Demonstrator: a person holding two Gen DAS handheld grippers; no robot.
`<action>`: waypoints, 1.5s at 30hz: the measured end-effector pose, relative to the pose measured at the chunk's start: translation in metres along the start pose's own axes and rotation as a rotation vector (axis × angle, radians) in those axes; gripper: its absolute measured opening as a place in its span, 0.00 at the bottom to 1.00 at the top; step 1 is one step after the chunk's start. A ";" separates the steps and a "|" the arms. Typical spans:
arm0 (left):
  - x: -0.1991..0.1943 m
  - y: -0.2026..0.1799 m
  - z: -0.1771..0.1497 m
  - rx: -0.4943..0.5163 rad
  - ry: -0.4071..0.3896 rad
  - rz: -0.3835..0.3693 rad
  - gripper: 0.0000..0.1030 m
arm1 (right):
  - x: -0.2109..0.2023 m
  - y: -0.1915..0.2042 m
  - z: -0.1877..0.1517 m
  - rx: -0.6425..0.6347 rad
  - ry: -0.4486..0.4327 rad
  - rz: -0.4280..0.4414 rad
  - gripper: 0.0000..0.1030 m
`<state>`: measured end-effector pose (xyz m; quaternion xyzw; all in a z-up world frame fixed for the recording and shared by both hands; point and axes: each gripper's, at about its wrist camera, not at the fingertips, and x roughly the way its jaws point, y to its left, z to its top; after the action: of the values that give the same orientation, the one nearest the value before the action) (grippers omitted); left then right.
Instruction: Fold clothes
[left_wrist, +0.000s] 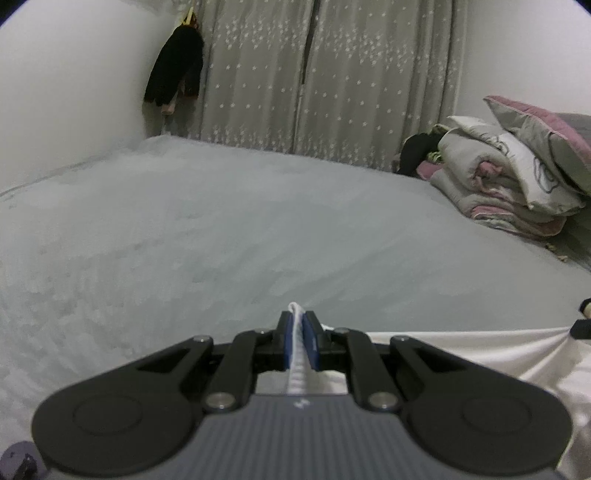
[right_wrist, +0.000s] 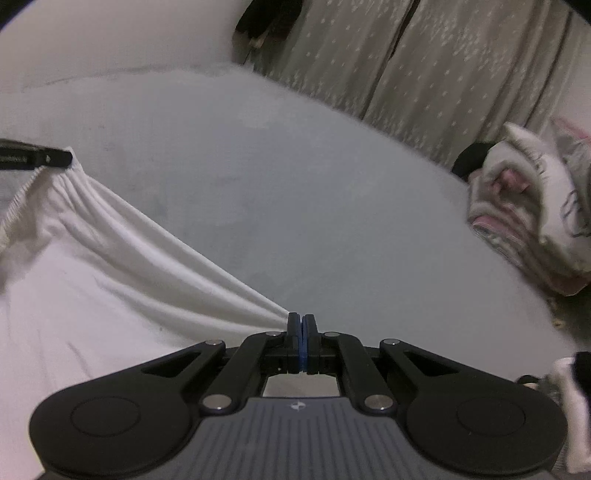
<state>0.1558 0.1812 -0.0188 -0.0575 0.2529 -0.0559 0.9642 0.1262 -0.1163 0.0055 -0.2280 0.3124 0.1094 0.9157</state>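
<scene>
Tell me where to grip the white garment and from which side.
Grip the white garment along its gathered top edge, one corner per hand, coming from the near side. Both the left gripper and right gripper already pinch it there, stretched between them.

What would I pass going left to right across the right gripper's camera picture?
left gripper → white garment stretched between the two → right gripper pinching its edge → folded bedding pile.

- This is looking like a bedroom in a home.
- A big grey bed (left_wrist: 221, 229) is filling the middle.
- Starry curtains (left_wrist: 295, 74) are hanging at the top.
- Folded blankets (left_wrist: 498, 177) are sitting at the right.
</scene>
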 end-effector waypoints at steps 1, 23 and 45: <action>-0.006 -0.002 0.001 0.000 -0.006 -0.007 0.08 | -0.010 0.001 0.000 0.003 -0.012 -0.009 0.04; -0.104 0.005 -0.044 -0.159 -0.047 -0.087 0.08 | -0.132 0.043 -0.054 -0.079 -0.111 -0.045 0.04; -0.151 0.044 -0.125 -0.174 0.056 -0.162 0.09 | -0.099 0.097 -0.109 -0.148 0.190 0.173 0.04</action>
<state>-0.0336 0.2349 -0.0606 -0.1597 0.2783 -0.1131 0.9404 -0.0408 -0.0900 -0.0434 -0.2762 0.4074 0.1886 0.8498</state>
